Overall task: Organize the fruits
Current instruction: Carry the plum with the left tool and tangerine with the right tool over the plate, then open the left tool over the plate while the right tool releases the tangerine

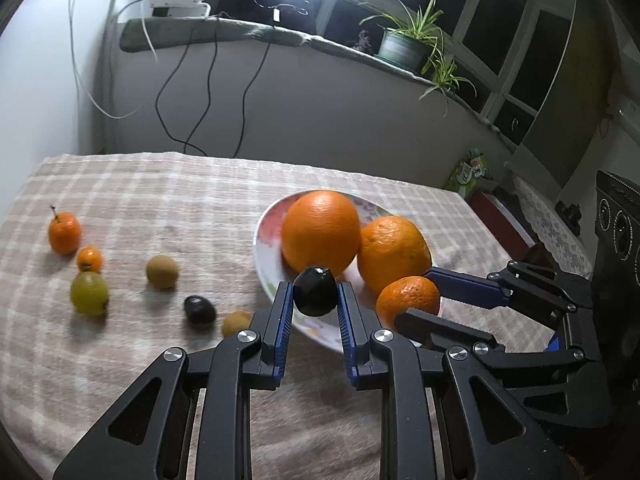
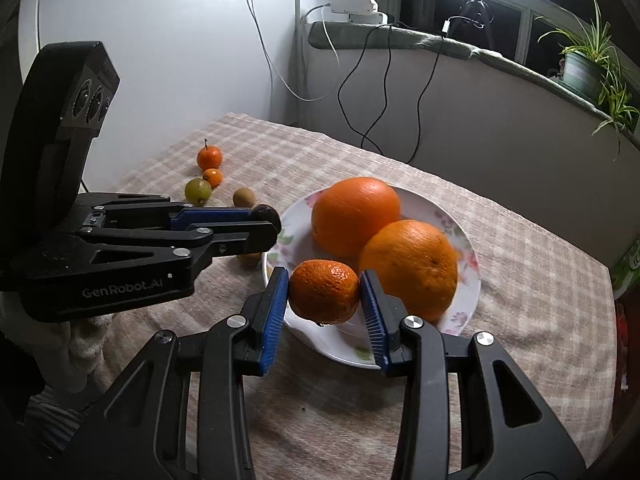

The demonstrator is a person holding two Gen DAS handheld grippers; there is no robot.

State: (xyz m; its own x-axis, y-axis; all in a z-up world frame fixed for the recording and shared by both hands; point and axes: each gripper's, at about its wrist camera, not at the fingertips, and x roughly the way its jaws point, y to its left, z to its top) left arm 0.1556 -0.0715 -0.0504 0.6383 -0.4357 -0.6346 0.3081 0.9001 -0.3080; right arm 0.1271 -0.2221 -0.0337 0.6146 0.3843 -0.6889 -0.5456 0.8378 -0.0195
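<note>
My left gripper (image 1: 314,294) is shut on a small dark fruit (image 1: 315,291) and holds it over the near rim of the flowered white plate (image 1: 269,226). My right gripper (image 2: 325,291) is shut on a small mandarin (image 2: 324,291) above the plate's near edge (image 2: 332,350). Two large oranges (image 1: 320,232) (image 1: 394,254) lie in the plate. In the right wrist view the left gripper (image 2: 264,220) reaches in from the left with the dark fruit (image 2: 266,214). In the left wrist view the right gripper (image 1: 416,300) comes in from the right with the mandarin (image 1: 408,296).
On the checked cloth (image 1: 160,192) left of the plate lie a mandarin with a stem (image 1: 64,232), a tiny orange fruit (image 1: 89,259), a green fruit (image 1: 89,293), two brown fruits (image 1: 162,271) (image 1: 237,323) and another dark fruit (image 1: 199,309). Cables hang on the wall behind.
</note>
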